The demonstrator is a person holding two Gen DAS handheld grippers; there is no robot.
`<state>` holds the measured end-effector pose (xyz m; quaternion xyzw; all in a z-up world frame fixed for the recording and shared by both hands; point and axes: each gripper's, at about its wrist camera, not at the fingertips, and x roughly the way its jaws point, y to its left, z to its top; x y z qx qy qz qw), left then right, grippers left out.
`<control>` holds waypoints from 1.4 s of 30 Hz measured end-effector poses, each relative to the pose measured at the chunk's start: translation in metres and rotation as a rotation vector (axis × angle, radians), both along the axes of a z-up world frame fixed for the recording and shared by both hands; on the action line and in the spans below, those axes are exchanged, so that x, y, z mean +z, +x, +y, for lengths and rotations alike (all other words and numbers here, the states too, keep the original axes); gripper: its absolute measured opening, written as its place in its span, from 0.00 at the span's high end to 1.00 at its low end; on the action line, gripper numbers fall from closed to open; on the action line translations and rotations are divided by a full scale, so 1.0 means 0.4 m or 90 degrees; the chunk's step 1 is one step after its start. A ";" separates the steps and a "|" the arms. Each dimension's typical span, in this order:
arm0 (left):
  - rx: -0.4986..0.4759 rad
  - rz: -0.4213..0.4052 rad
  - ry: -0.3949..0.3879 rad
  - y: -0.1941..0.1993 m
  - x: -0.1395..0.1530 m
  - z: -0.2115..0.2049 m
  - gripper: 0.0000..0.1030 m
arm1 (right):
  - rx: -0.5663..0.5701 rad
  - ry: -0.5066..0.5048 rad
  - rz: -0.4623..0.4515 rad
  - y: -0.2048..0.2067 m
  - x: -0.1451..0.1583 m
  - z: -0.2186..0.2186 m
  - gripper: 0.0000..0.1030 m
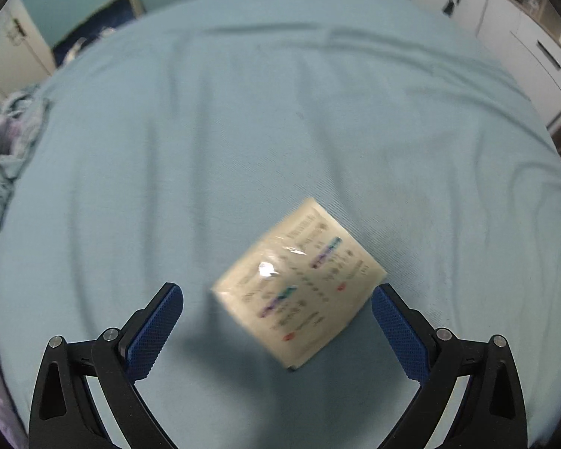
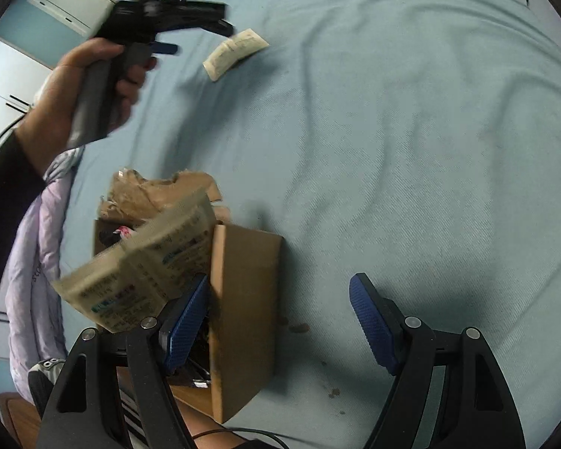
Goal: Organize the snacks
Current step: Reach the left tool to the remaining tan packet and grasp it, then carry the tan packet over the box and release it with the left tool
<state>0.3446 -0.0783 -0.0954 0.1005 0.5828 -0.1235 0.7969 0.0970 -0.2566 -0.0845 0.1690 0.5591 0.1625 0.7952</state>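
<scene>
A cream snack packet (image 1: 299, 284) with coloured print lies flat on the light blue bedsheet (image 1: 280, 131). My left gripper (image 1: 276, 299) is open just above it, with the packet between the blue pads, nearer the right one. It also shows far off in the right wrist view (image 2: 235, 52), beside the hand-held left gripper (image 2: 175, 33). My right gripper (image 2: 278, 295) is open and empty beside a brown cardboard box (image 2: 243, 299). Two cream packets (image 2: 146, 265) stick out of the box, blurred, next to my left finger.
Torn brown paper (image 2: 157, 191) sits at the box's far side. A lilac quilt (image 2: 37, 247) bunches at the bed's left edge. White cupboards (image 1: 505, 26) stand behind the bed. Small dark stains (image 2: 299, 327) mark the sheet near the box.
</scene>
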 end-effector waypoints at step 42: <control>-0.135 -0.088 -0.179 -0.707 0.339 0.154 0.97 | -0.051 0.037 -0.120 -0.118 0.126 -0.068 0.27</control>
